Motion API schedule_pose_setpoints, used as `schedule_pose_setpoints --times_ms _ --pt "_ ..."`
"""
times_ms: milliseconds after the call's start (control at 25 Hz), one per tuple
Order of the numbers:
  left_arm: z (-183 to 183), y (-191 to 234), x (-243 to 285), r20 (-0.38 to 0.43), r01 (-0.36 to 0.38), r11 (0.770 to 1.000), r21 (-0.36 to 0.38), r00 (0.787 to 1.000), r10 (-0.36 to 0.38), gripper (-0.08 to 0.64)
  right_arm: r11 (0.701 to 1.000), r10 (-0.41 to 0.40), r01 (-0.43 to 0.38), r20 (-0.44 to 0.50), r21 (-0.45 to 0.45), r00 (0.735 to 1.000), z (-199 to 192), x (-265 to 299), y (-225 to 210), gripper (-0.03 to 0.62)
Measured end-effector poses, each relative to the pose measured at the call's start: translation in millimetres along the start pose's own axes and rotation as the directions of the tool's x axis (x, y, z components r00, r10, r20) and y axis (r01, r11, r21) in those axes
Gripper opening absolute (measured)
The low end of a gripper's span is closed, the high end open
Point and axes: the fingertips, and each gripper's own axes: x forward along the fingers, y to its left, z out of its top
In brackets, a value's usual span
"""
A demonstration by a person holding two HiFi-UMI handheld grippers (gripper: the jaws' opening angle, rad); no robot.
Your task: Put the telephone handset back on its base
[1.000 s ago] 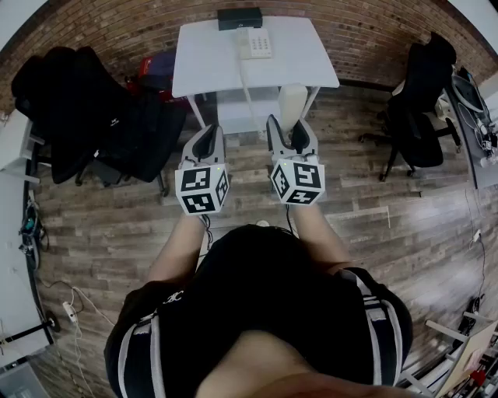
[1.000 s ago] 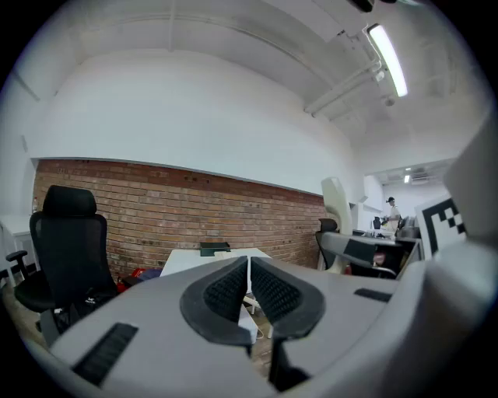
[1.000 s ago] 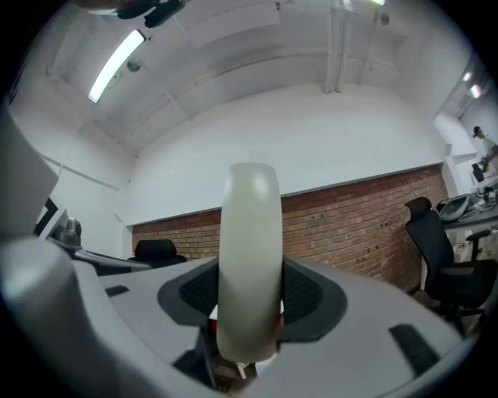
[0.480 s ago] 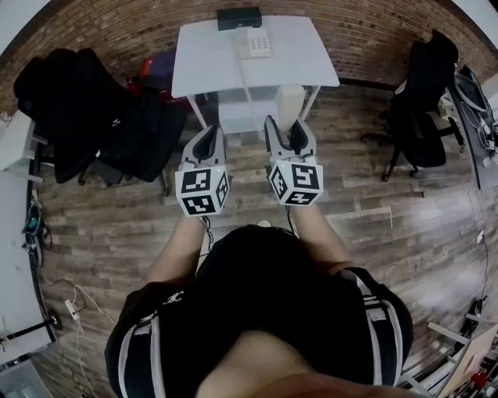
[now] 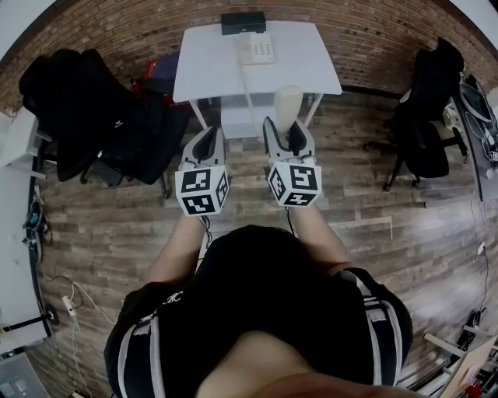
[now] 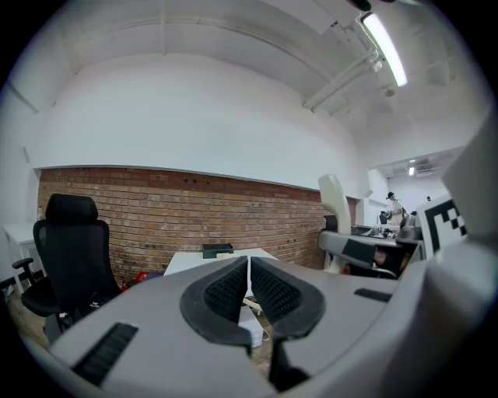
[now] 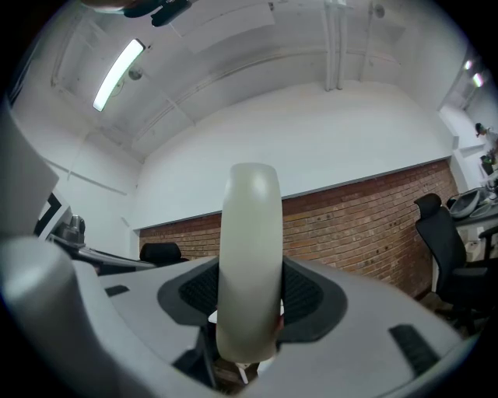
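Observation:
A cream telephone handset (image 7: 249, 264) stands upright between the pads of my right gripper (image 5: 287, 134), which is shut on it; in the head view the handset (image 5: 288, 102) sticks up past the jaws. The white telephone base (image 5: 257, 48) lies on the far part of a small white table (image 5: 210, 66), ahead of both grippers and well apart from them. My left gripper (image 5: 205, 144) is beside the right one, its jaws closed together with nothing between them (image 6: 249, 289).
A black box (image 5: 242, 22) sits at the table's back edge by the brick wall. A black office chair with dark coats (image 5: 85, 116) stands left, another black chair (image 5: 424, 116) right. A white cord (image 5: 247, 82) runs down from the base. Wooden floor lies between me and the table.
Both grippers and the handset have edged slightly nearer the table; the table sits a little lower in view. Grips are unchanged.

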Motion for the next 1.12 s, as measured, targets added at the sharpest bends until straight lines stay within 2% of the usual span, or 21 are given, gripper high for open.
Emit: schedule_pose_setpoints --times_ms 360,560,920,1120 --pt "-9 -14 11 -0.005 -0.056 0.998 -0.032 0.998 0.056 0.012 0.999 0.044 -0.044 -0.009 0.005 0.999 -3 -2 -24 0.198" --pt "-15 -26 17 -0.016 -0.056 0.998 -0.01 0.998 0.056 0.012 0.998 0.061 -0.061 -0.017 0.022 0.998 -8 -7 -30 0.198" --pt "-14 -16 42 0.011 -0.062 0.998 0.03 0.998 0.062 0.012 0.997 0.076 -0.076 -0.007 0.023 0.997 -16 14 -35 0.198" --pt "-9 -6 74 0.024 -0.051 0.999 0.018 0.998 0.051 0.012 0.997 0.077 -0.076 -0.01 0.012 0.997 -19 39 -44 0.198"
